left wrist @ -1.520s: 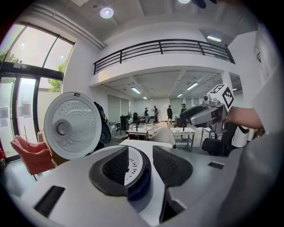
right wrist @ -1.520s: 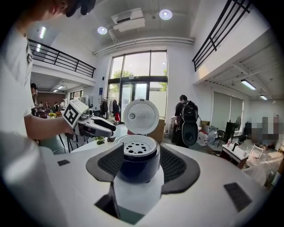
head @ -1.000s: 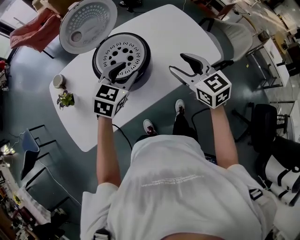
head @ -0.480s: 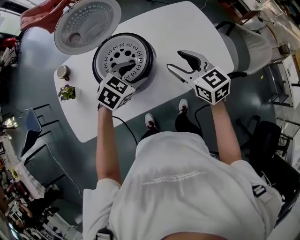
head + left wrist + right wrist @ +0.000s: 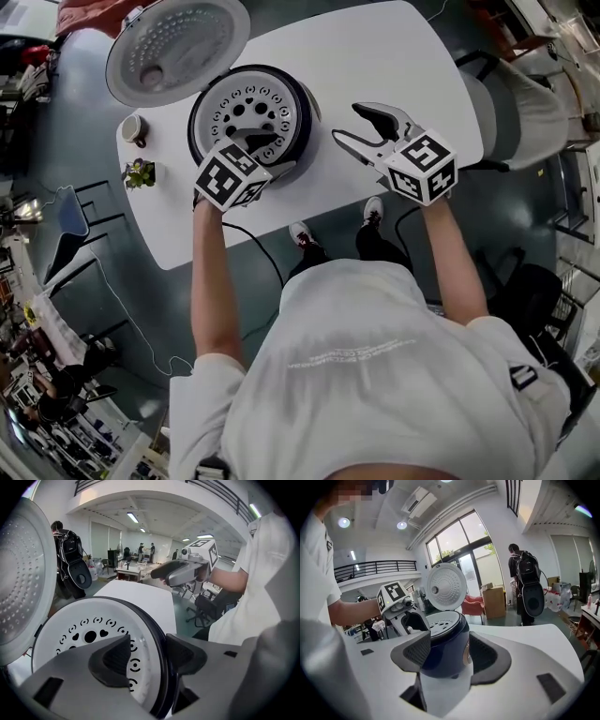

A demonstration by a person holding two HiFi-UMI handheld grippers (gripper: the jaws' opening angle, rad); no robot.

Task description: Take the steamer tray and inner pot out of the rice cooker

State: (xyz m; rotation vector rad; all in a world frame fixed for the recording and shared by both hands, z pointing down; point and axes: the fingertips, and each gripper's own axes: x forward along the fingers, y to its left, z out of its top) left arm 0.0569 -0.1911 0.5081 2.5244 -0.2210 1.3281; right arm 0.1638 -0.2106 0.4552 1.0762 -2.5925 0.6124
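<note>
Left gripper (image 5: 147,656), jaws wide though just closing slightly, straddles the near rim of the steamer tray (image 5: 246,111) seated in the open rice cooker (image 5: 303,114) on the tabletop (image 5: 375,56); pinching the cooker's black rim too could drag the whole cooker

The left claw (image 5: 149,656) is tipping downward and sinking onto the rice cooker (image 5: 307,114), its wide jaws just closing slightly astride the near rim and the steamer tray (image 5: 246,111) edge, while the right claw (image 5: 347,124) is drifting across the table (image 5: 375,47) toward the cooker.
</note>
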